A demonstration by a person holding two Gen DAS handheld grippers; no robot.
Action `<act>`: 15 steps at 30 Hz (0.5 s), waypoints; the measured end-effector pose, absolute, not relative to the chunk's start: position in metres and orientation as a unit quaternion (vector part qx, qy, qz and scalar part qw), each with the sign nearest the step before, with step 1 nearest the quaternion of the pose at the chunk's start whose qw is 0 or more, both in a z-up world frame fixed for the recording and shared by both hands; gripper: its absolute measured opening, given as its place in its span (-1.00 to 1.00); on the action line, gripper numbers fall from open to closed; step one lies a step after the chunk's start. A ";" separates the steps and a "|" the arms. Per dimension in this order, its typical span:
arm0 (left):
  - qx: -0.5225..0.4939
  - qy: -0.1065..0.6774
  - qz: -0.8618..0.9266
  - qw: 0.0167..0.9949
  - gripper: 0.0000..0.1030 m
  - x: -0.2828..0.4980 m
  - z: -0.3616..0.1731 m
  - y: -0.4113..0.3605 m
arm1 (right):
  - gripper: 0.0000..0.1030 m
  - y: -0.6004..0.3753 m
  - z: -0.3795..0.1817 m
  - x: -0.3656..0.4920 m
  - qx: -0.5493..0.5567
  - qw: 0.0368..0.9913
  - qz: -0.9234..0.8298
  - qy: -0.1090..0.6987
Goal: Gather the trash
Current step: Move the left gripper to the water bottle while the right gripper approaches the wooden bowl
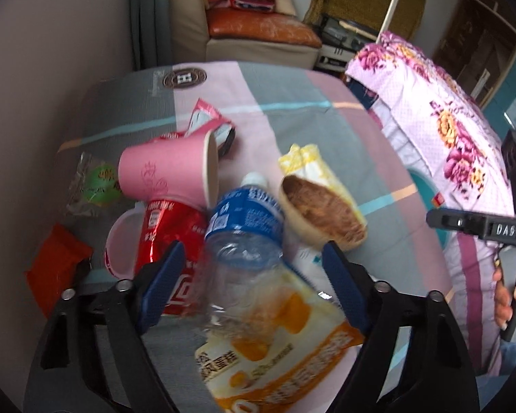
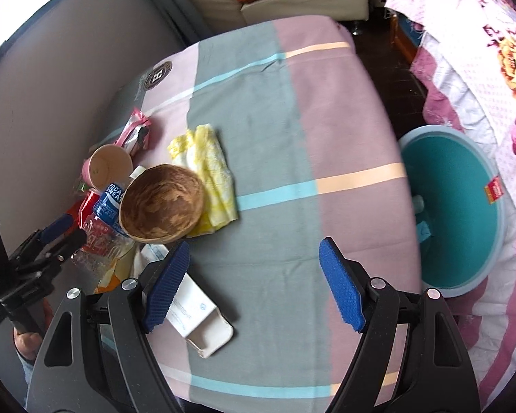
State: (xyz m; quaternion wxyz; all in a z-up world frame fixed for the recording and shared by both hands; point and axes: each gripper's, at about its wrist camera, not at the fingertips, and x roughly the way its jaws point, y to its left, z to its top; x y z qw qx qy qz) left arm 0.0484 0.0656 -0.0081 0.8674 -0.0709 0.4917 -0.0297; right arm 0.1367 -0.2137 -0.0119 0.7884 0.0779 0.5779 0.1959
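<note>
A clear plastic bottle [image 1: 244, 237] with a blue label lies in a trash pile on the table. My left gripper [image 1: 254, 285] is open with its blue pads on either side of the bottle's clear body. A pink paper cup [image 1: 168, 172], a red wrapper [image 1: 170, 237], an orange snack bag [image 1: 275, 354] and a brown bowl [image 1: 323, 216] on a yellow napkin [image 1: 309, 161] lie around it. My right gripper [image 2: 254, 285] is open and empty above the cloth, with a white carton [image 2: 196, 313] by its left finger. The teal bin [image 2: 454, 210] stands right of the table.
The table wears a pink and grey checked cloth [image 2: 292, 120]. A grey wall panel [image 2: 51, 79] runs along its left side. A floral quilt [image 2: 492, 79] lies beyond the bin. A sofa [image 1: 258, 31] stands behind the table. An orange packet [image 1: 56, 268] lies at the left edge.
</note>
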 end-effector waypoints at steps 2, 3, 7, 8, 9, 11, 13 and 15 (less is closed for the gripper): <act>-0.069 0.502 -0.041 0.861 0.27 0.049 -0.015 0.068 | 0.44 -0.204 -0.013 0.138 0.078 0.787 0.200 0.578; -0.069 0.505 -0.046 0.859 0.25 0.050 -0.018 0.070 | 0.41 -0.201 -0.015 0.139 0.079 0.785 0.203 0.580; -0.065 0.518 -0.051 0.851 0.25 0.057 -0.030 0.071 | -0.13 -0.183 -0.021 0.144 0.083 0.773 0.219 0.590; -0.067 0.522 -0.051 0.849 0.25 0.058 -0.034 0.071 | -0.19 -0.179 -0.022 0.146 0.083 0.770 0.224 0.592; -0.074 0.526 -0.054 0.845 0.26 0.060 -0.038 0.073 | -0.23 -0.173 -0.025 0.147 0.083 0.765 0.231 0.596; -0.083 0.531 -0.059 0.841 0.26 0.061 -0.044 0.076 | -0.23 -0.165 -0.029 0.150 0.084 0.756 0.241 0.603; -0.085 0.531 -0.062 0.841 0.26 0.060 -0.046 0.076 | -0.23 -0.155 -0.035 0.153 0.083 0.747 0.248 0.611; -0.085 0.529 -0.064 0.842 0.26 0.059 -0.046 0.076 | -0.23 -0.148 -0.041 0.155 0.083 0.740 0.251 0.618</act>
